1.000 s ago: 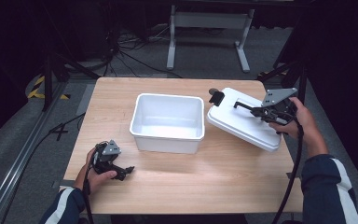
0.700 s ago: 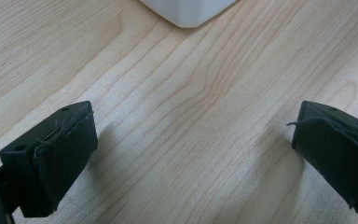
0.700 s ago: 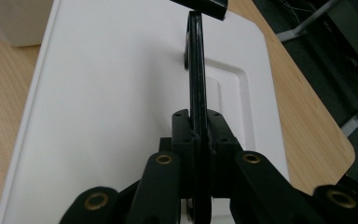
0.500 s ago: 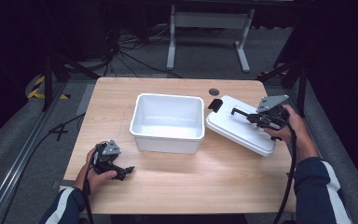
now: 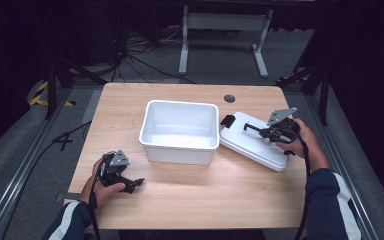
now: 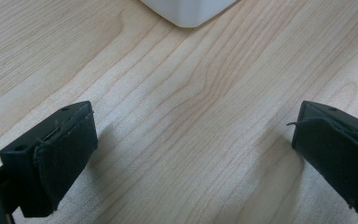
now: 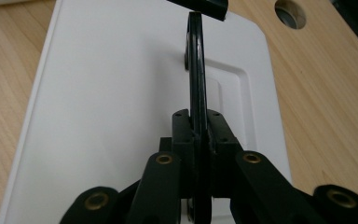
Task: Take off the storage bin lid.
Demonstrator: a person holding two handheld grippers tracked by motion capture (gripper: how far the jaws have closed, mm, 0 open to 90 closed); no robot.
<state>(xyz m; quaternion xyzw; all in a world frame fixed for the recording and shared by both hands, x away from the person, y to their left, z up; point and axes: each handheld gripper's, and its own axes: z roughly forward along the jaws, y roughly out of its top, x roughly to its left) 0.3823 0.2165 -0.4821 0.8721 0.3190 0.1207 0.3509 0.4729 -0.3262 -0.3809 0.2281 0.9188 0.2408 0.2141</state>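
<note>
A white lid (image 5: 252, 145) lies tilted just right of an empty white bin (image 5: 179, 154). My right gripper (image 5: 265, 131) is shut on the lid's thin black handle (image 7: 195, 60), which runs upright between the jaws over the lid's flat top (image 7: 112, 93). A black clasp (image 5: 227, 120) sits at the lid's end nearest the bin. Whether the lid rests on the table I cannot tell. My left gripper (image 5: 136, 185) rests at the table's front left, open, with bare wood between its jaws (image 6: 191, 154). The bin's corner (image 6: 186, 11) shows ahead of it.
The wooden table (image 5: 130, 105) has a round cable hole (image 5: 229, 98) at the back right, also seen past the lid (image 7: 290, 13). Dark floor, cables and a stand's metal legs (image 5: 222, 22) lie beyond the far edge.
My right gripper has come down and toward the bin with the lid in it, so the lid now sits lower and closer to the bin. The left gripper has not moved.
</note>
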